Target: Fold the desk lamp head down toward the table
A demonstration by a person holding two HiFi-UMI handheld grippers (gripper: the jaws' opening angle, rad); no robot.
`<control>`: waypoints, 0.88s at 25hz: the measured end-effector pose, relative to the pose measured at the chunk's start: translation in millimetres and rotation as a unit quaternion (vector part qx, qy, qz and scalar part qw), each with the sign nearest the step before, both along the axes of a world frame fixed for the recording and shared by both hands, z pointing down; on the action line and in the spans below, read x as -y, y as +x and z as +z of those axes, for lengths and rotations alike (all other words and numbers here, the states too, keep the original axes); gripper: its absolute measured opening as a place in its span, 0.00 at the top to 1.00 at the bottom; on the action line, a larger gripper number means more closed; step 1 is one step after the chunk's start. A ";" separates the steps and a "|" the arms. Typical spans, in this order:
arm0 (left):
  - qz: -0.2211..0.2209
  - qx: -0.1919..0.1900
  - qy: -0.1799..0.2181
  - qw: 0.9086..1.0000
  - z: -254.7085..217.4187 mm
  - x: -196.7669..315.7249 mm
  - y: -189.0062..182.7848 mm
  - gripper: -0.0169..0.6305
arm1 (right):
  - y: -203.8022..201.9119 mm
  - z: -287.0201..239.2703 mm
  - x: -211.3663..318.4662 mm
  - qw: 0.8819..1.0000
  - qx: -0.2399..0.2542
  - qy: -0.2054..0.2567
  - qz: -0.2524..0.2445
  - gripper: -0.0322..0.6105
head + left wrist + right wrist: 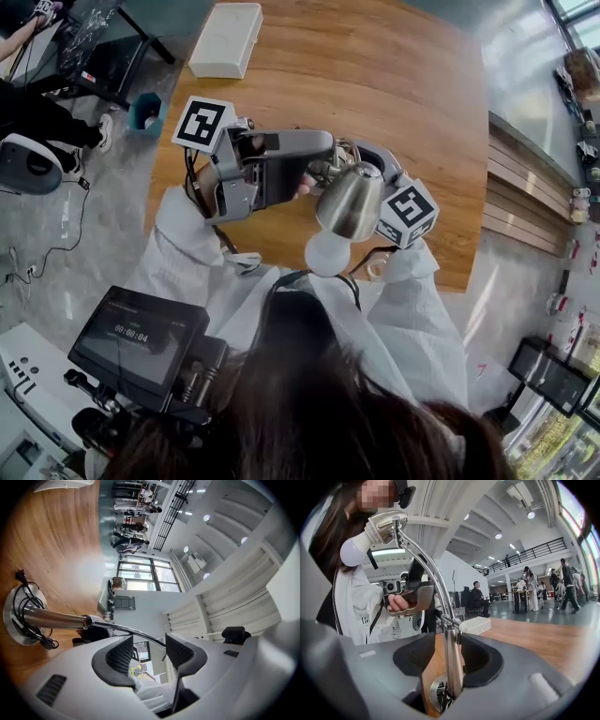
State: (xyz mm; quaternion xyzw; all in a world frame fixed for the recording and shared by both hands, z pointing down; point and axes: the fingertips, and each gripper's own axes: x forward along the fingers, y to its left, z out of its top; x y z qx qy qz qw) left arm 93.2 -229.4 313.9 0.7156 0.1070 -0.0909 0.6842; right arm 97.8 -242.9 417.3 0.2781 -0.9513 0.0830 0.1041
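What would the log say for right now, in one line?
left gripper: open, no grip | right gripper: open round lamp post | lamp head: up high, not folded down

A long wooden table (375, 75) with a rounded end anchors the room. A white box (226, 39) lies at the table's far end. Left of the table spreads a polished grey floor (103, 244), with a small teal bin (148, 105) just off the table's edge. Right of the table runs a slatted wooden platform (525, 202). Beyond the table stand tall windows (140, 576) under a white beamed ceiling (234, 588) set with round lights. A railed balcony (525, 555) hangs above people (562, 581) standing well away from the table.
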 end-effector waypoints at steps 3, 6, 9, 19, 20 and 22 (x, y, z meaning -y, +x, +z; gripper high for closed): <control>0.002 -0.004 -0.008 1.000 -2.9 0.2 3.2 0.66 | -2.1 -0.9 5.0 1.000 0.002 0.001 0.008 0.73; 0.001 0.004 -0.006 1.000 -3.3 -0.4 4.4 0.66 | -0.3 -0.4 8.3 1.000 0.009 -0.003 0.016 0.79; -0.001 0.013 0.001 1.000 -4.1 -1.3 5.2 0.66 | 0.3 -0.9 8.0 1.000 0.017 -0.011 0.014 0.79; -0.001 0.029 0.018 0.999 -5.1 -2.5 2.4 0.67 | -0.2 -1.2 9.4 1.000 0.017 -0.023 0.002 0.79; 0.001 0.031 0.020 0.999 -5.3 -2.5 2.4 0.67 | -0.4 -1.2 9.6 1.000 0.017 -0.023 0.000 0.79; 0.003 0.035 0.022 0.999 -5.2 -2.4 2.2 0.67 | -1.1 -1.0 10.0 1.000 0.017 -0.025 -0.003 0.79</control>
